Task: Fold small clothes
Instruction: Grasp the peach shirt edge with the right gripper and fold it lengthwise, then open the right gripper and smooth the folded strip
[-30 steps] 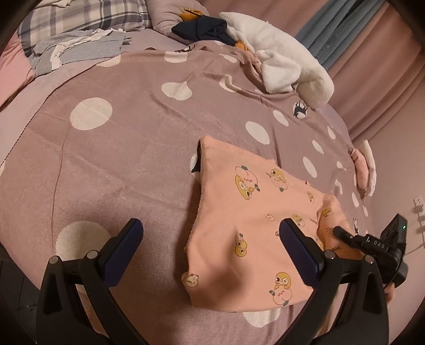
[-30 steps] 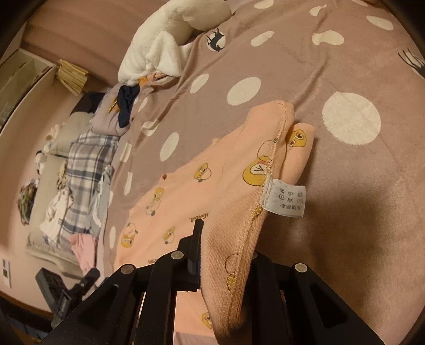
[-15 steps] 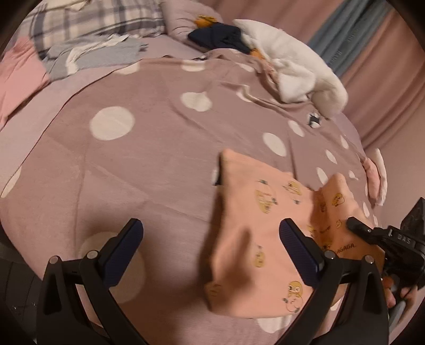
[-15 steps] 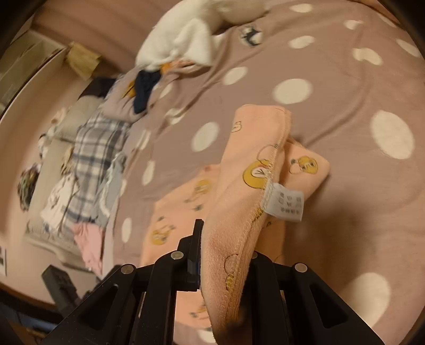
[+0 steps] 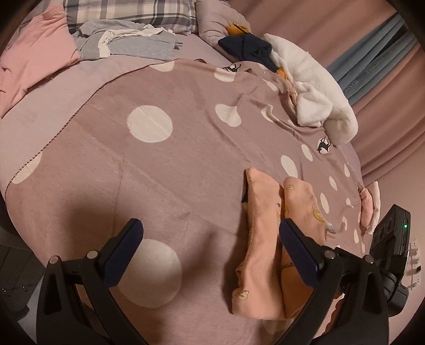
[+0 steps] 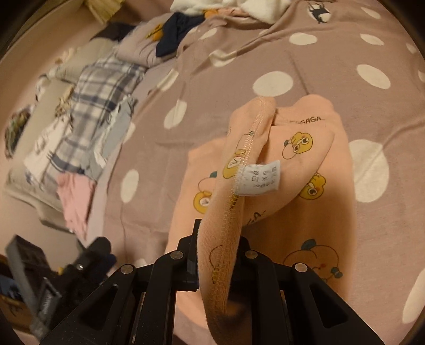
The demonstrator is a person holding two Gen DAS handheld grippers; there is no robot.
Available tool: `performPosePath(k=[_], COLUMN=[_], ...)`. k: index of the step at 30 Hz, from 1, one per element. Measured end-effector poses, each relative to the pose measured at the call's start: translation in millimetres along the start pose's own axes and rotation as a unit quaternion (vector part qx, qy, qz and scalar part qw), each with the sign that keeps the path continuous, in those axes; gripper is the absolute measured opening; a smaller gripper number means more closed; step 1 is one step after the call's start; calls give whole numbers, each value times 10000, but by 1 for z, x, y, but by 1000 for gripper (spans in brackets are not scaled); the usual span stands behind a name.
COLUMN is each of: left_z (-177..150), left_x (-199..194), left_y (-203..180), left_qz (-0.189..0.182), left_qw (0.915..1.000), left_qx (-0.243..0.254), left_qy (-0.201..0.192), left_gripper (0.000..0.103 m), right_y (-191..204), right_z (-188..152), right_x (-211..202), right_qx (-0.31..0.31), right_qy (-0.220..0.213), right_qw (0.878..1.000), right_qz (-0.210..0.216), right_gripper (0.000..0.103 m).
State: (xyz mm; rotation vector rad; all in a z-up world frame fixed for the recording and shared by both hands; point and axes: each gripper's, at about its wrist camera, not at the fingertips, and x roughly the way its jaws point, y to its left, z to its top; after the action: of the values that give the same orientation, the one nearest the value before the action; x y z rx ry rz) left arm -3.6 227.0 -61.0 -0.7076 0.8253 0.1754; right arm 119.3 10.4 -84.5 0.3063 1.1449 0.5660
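Observation:
A small peach garment with yellow cartoon prints [image 5: 261,238] lies on the mauve polka-dot blanket [image 5: 159,164]. My right gripper [image 6: 215,254] is shut on the garment's seamed edge [image 6: 239,169] and holds that side lifted and folded over the rest; a white care label [image 6: 259,179] hangs from the seam. My left gripper [image 5: 209,246] is open and empty, hovering above the blanket just left of the garment, its right finger over the cloth. The right gripper's body shows at the far right of the left wrist view [image 5: 390,254].
A white fluffy garment [image 5: 308,98] and a navy one [image 5: 247,50] lie at the far side of the bed. Grey and white clothes [image 5: 127,42], a pink cloth [image 5: 34,58] and a plaid pillow [image 5: 127,13] lie at the far left. A small pink folded item [image 5: 370,204] sits at the right edge.
My right gripper has lifted the garment's edge and carried it over toward the other side, folding the flat garment into a narrower shape. My left gripper stayed open.

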Motion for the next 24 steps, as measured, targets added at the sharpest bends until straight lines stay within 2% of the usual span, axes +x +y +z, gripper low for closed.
performPosePath(k=[6, 10, 12, 14, 18, 23, 24], left_z=[0, -5, -6, -5, 1, 5, 5], left_x=[8, 11, 10, 8, 3, -2, -1], left_y=[7, -2, -2, 2, 10, 22, 22], left_qz=[48, 373, 414, 462, 669, 454, 427], left_qw=[9998, 9981, 9977, 9979, 9973, 9989, 9990], left_qx=[-25, 429, 505, 439, 288, -52, -77], left_qy=[214, 253, 177, 100, -108, -92, -63], left_gripper=[102, 102, 102, 102, 102, 102, 102], right_y=[12, 20, 21, 23, 22, 15, 14], right_z=[-2, -4, -6, -8, -9, -5, -2], right_x=[0, 0, 0, -1, -8, -19, -23], right_qx=[-165, -293, -294, -328, -367, -214, -175], right_qy=[145, 214, 298, 433, 471, 388, 336], right_qw=[9997, 9992, 9991, 9979, 9967, 9965, 9966], right_qz=[-136, -148, 44, 364, 552, 709, 733], right_gripper=[21, 25, 25, 26, 26, 26, 30])
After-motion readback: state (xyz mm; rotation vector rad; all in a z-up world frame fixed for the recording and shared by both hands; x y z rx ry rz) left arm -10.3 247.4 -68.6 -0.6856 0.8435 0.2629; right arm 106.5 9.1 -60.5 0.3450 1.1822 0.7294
